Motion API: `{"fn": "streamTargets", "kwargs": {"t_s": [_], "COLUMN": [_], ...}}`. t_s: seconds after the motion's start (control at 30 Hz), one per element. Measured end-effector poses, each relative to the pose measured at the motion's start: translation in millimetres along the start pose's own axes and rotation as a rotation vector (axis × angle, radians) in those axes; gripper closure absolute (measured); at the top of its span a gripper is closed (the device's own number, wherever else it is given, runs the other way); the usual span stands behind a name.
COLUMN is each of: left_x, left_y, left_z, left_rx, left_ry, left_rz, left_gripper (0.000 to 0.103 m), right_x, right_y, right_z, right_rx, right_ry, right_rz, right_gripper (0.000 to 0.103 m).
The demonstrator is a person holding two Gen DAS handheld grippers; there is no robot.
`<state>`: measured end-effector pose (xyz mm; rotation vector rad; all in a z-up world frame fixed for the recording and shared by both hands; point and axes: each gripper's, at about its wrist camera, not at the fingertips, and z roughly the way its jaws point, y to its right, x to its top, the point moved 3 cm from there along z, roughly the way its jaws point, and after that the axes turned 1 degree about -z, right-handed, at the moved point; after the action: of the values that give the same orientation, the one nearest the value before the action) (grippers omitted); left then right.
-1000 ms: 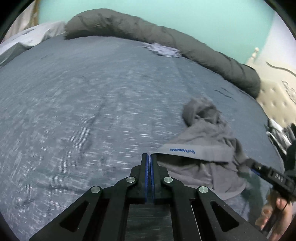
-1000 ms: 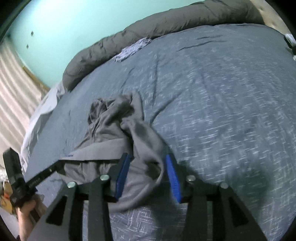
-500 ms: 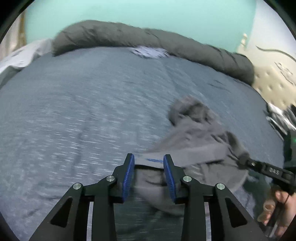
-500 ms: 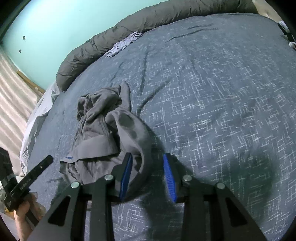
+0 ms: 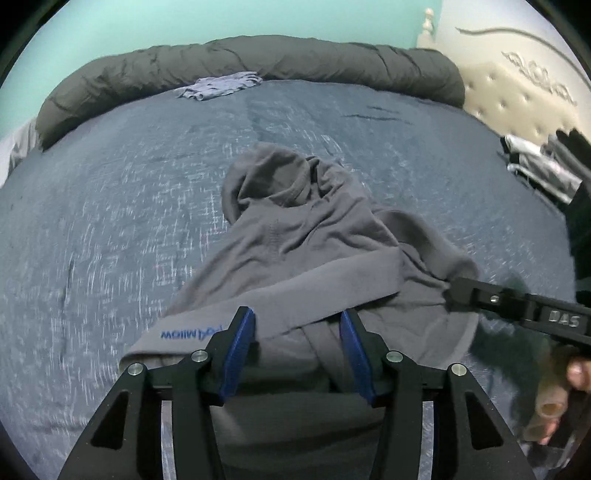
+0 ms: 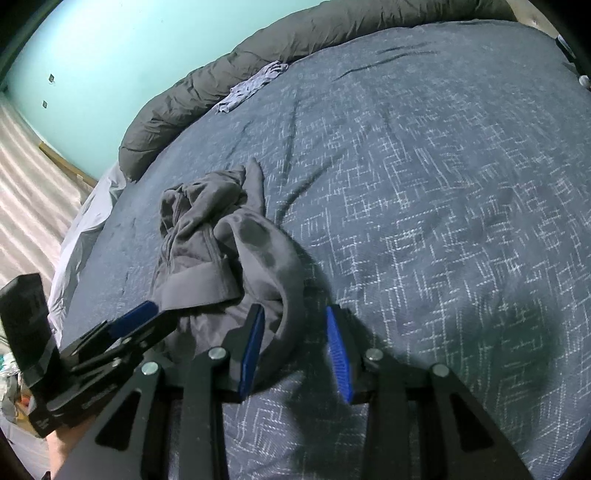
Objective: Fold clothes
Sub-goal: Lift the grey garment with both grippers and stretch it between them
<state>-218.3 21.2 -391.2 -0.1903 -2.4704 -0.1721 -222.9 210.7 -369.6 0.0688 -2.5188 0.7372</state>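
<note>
Two tongs flank grey shorts point(image 5: 314, 254) on a bed point(image 6: 443, 184): left gripper point(image 5: 297, 334) just opening astride the waistband point(image 5: 280, 306), right gripper point(image 6: 295, 339) part-open, gripping nothing.

Each fisheye camera rides on its own gripper, looking forward and steeply down along black fingers with blue pads, close above the dark blue patterned bedspread point(image 5: 110, 206). Both views share the crumpled grey garment point(image 5: 317, 243) point(image 6: 221, 251), the rolled dark grey duvet point(image 5: 258, 62) point(image 6: 295, 40) and the turquoise wall point(image 5: 221, 18) point(image 6: 147, 44). Each also catches the other gripper at its edge.
</note>
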Motion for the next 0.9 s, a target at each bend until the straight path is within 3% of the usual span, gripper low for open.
{"fn": "streamTargets", "kwargs": {"t_s": [0.07, 0.13, 0.23, 0.27, 0.3, 0.33, 0.47, 0.73, 0.9], "left_x": [3, 5, 8, 9, 10, 11, 16, 23, 30], "left_y": [-3, -8, -18, -21, -24, -26, -42, -70, -72], "left_z": [6, 10, 6, 2, -2, -6, -30, -93, -141], "left_rx": [-0.004, -0.013, -0.046, -0.048, -0.051, -0.053, -0.046, -0.059, -0.025], "left_ry": [-0.007, -0.012, -0.001, 0.011, 0.024, 0.036, 0.100, 0.196, 0.199], "left_rz": [-0.003, -0.012, -0.049, -0.059, -0.069, -0.079, -0.109, -0.155, -0.114], "left_gripper": [0.058, 0.080, 0.091, 0.093, 0.094, 0.097, 0.100, 0.100, 0.100], "right_x": [2, 2, 2, 2, 2, 3, 4, 15, 17], "right_y": [-1, -1, -3, -4, -5, -6, -12, -26, -42], "right_z": [0, 0, 1, 1, 1, 1, -4, -46, -87], "right_rx": [0.007, 0.017, 0.037, 0.044, 0.048, 0.049, 0.054, 0.096, 0.081], "right_ry": [0.001, 0.003, 0.003, 0.003, 0.003, 0.004, 0.028, 0.118, 0.144], "right_rz": [-0.001, -0.003, -0.010, -0.012, -0.015, -0.018, -0.036, -0.061, -0.105], "right_gripper": [0.068, 0.068, 0.068, 0.071, 0.085, 0.091, 0.100, 0.101, 0.101]}}
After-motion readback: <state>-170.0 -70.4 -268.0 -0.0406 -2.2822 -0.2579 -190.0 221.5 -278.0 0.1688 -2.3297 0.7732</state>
